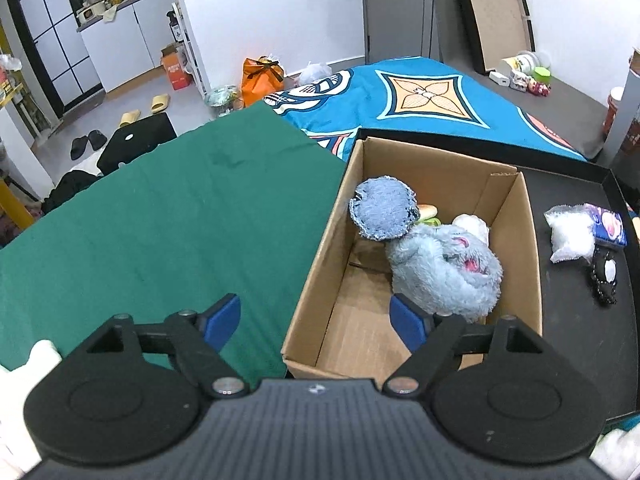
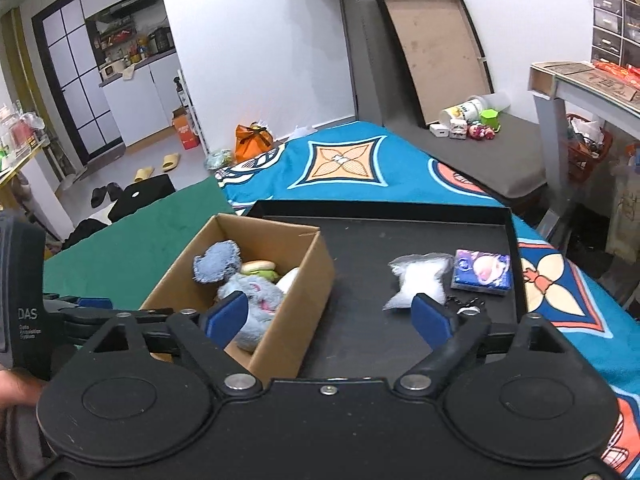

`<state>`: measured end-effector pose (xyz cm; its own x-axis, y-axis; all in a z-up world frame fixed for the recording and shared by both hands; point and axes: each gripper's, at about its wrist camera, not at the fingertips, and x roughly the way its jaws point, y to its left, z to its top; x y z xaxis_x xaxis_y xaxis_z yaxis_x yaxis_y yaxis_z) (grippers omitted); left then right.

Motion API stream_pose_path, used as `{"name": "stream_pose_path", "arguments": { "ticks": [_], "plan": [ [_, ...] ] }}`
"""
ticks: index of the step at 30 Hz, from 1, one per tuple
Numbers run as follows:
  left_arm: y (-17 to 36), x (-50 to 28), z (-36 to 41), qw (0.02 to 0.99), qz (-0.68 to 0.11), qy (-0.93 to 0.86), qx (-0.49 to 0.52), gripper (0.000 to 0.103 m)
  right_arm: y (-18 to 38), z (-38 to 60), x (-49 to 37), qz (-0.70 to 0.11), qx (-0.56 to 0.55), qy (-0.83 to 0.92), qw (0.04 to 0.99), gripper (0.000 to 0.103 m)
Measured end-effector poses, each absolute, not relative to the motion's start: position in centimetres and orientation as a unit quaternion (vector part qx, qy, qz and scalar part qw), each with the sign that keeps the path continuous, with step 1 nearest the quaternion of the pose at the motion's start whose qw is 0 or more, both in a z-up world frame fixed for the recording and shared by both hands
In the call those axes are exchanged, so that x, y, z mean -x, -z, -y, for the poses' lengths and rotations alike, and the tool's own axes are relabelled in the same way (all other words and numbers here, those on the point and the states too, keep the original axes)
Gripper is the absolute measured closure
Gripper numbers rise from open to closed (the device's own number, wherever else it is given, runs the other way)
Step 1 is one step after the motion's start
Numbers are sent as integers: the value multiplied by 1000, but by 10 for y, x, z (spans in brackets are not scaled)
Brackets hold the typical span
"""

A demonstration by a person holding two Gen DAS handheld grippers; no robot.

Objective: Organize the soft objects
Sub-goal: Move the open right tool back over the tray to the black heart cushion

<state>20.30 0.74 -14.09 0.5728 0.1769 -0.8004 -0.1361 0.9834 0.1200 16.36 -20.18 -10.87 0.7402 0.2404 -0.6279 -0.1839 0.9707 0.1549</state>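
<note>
An open cardboard box (image 1: 316, 280) (image 2: 312, 280) holds a fluffy blue plush (image 1: 448, 268) (image 2: 252, 292), a blue denim piece (image 1: 384, 208) (image 2: 218, 260), a burger-like toy (image 2: 258, 267) and a white soft item (image 1: 474, 224). On the black tray (image 1: 568, 344) (image 2: 360, 320) lie a white padded bag (image 1: 570, 232) (image 2: 418, 276), a small blue packet (image 1: 610, 224) (image 2: 482, 270) and a black beaded item (image 1: 604, 276). My left gripper (image 1: 316, 320) is open and empty over the box's near left wall. My right gripper (image 2: 330, 316) is open and empty above the tray, beside the box.
A green cloth (image 1: 160, 220) covers the surface left of the box. A blue patterned blanket (image 1: 400, 100) (image 2: 360, 168) lies behind. Slippers, bags and a cabinet stand on the far floor. A table (image 2: 580, 80) stands at the right.
</note>
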Motion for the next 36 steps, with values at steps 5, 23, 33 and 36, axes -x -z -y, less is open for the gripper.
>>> {"name": "stream_pose_path", "arguments": {
  "ticks": [5,23,33,36],
  "plan": [
    [142,-206,-2,883,-459,-91,-37,16,115,220,-170,-340,-49,-111,932,10],
    [150,-220,23,870,-472,-109,-87,4,162,271,-208,-340,-62,-115,931,9],
    [152,-226,41,865,-469,-123,-126,4,196,286,-215,-349,-88,-130,924,9],
    [153,-228,46,863,-469,-129,-141,4,205,292,-219,-350,-95,-121,924,9]
  ]
}}
